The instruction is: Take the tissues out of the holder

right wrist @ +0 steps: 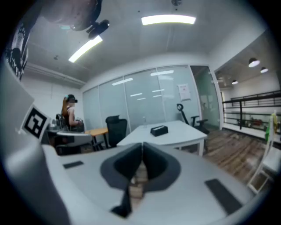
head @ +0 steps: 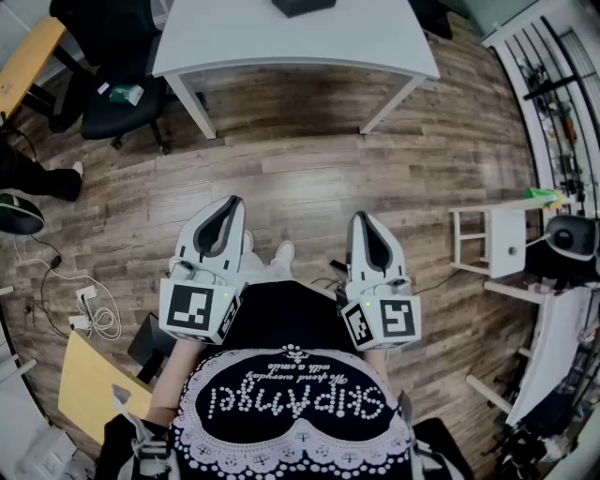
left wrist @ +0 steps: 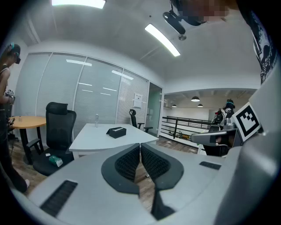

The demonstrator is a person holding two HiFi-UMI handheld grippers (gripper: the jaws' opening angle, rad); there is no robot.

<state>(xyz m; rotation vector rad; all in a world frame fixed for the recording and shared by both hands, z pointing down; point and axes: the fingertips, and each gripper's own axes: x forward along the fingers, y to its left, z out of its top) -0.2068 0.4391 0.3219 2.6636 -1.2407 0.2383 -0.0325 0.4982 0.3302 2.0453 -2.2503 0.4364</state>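
The tissue holder [head: 302, 6] is a black box on the white table [head: 234, 42] at the far side of the room. It also shows in the left gripper view as the dark holder [left wrist: 116, 131] and in the right gripper view as the holder [right wrist: 159, 130]; no tissue can be made out from here. My left gripper [head: 232, 201] and right gripper [head: 360, 217] are held close to my body over the wooden floor, well short of the table. In the left gripper view the left gripper [left wrist: 140, 147] has its jaws shut and empty. The right gripper [right wrist: 142, 147] is likewise shut and empty.
A black office chair [head: 117, 98] with a green packet [head: 125, 94] on its seat stands left of the table. An orange-topped table [head: 23, 66] and a person's legs [head: 37, 178] are at the far left. Cables [head: 89, 309] lie on the floor. A white stand [head: 497, 239] is at the right.
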